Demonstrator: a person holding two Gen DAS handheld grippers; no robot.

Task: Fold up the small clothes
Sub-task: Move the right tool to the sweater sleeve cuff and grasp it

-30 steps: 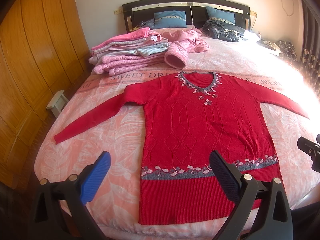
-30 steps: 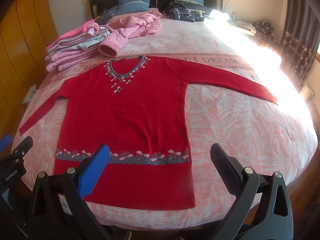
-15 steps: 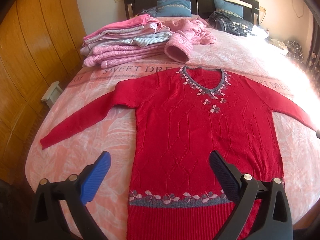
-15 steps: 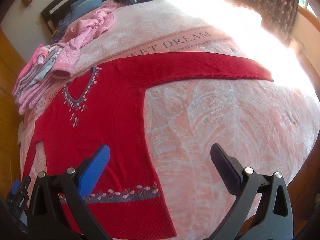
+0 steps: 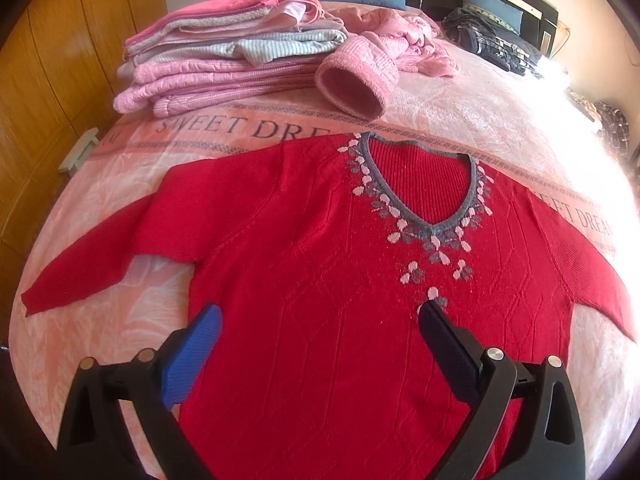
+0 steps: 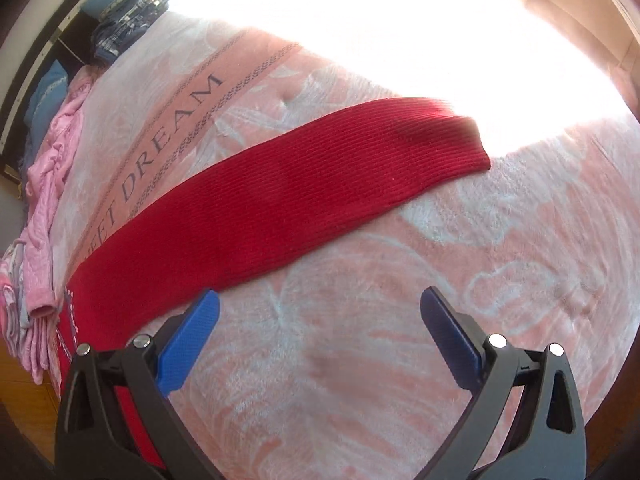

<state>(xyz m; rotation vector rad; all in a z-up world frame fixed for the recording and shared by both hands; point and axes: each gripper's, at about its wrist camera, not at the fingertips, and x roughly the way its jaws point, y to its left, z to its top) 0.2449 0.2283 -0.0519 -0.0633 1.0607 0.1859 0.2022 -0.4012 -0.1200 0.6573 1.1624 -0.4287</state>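
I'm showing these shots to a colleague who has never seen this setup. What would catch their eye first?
A bright red knit sweater with a grey flowered V-neck lies flat across the pink leaf-patterned bedspread, one long sleeve stretching toward glaring sunlight. Behind it, by the headboard, sits a stack of folded pink clothes. The left gripper and right gripper are both open and empty.

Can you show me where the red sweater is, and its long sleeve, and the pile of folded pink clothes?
red sweater point(image 5: 340, 320), left wrist view, middle of its front.
long sleeve point(image 6: 304, 196), right wrist view, middle of its length.
pile of folded pink clothes point(image 5: 224, 64), left wrist view, side of the stack.
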